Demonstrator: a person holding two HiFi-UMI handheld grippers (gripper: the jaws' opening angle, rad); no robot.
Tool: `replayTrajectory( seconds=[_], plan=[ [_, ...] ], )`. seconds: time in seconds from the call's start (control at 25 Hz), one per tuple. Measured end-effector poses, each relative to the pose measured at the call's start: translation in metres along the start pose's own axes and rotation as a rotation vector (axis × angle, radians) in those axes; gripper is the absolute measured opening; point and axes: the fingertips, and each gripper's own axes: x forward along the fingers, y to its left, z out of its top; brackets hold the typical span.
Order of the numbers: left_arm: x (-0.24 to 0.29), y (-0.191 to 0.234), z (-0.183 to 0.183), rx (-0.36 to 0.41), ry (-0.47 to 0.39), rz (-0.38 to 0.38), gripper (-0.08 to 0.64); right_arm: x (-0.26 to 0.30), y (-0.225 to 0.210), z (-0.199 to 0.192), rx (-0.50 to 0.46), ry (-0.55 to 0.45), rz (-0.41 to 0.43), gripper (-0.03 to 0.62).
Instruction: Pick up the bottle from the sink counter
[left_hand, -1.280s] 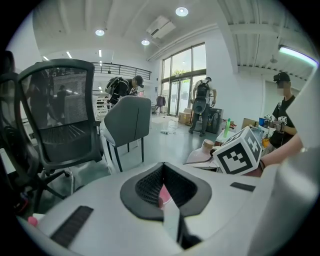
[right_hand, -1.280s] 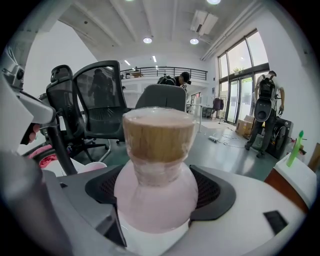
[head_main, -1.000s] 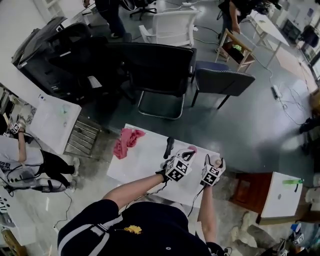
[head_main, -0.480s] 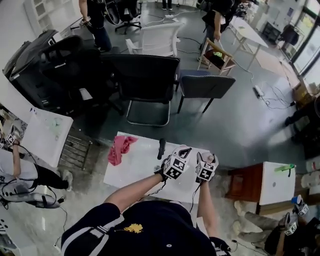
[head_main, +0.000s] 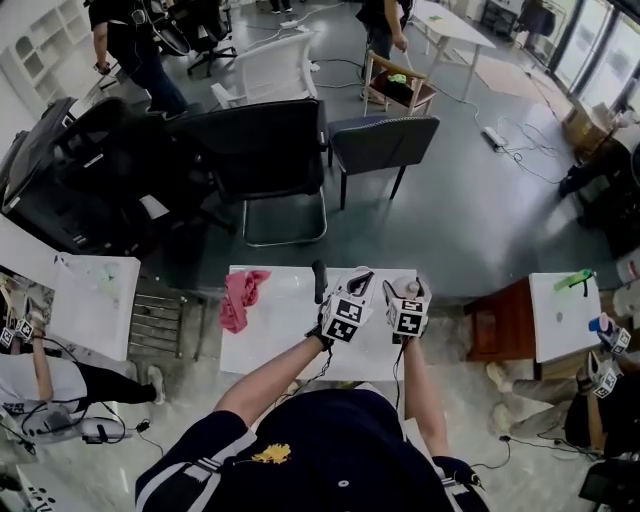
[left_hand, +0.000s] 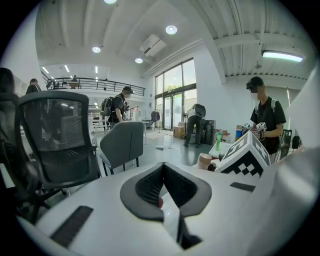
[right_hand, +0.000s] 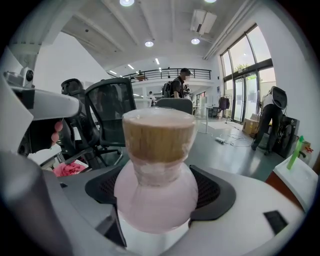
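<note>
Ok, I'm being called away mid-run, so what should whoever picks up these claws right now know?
The right claw is shut on the pink bottle, which stands upright.
The left claw is shut with nothing in it, close beside the right one.
Both are over the white counter; a pink cloth lies at its left end.
Done: bottle gripped.
Left: I can't tell whether it is clear of the counter, so lift if not.

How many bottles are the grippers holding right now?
1. The pink bottle with a cork-coloured top sits clamped between the right gripper's fingers. The left gripper's fingers are together, with no bottle between them.
</note>
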Motion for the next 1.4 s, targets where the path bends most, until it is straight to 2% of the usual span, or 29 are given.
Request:
replayTrajectory(
  seconds=[0.32, 0.76, 0.96, 1.4],
  plan=[
    [-0.018, 0.011, 0.003, 0.021, -0.017, 0.018, 0.018, -0.012, 0.017, 0.012, -0.024, -0.003, 0.015, 0.425],
    [-0.043, 0.022, 0.008, 0.020, -0.032, 0.036, 0.018, -0.040, 0.038, 0.030, 0.014, -0.038, 0.017, 0.425],
    [-0.055, 0.024, 0.028, 0.028, -0.052, 0.024, 0.018, -0.049, 0.046, 0.042, 0.011, -0.053, 0.028, 0.425],
    [-0.072, 0.035, 0.047, 0.023, -0.095, 0.044, 0.018, -0.068, 0.056, 0.071, 0.015, -0.094, 0.045, 0.425]
  ],
)
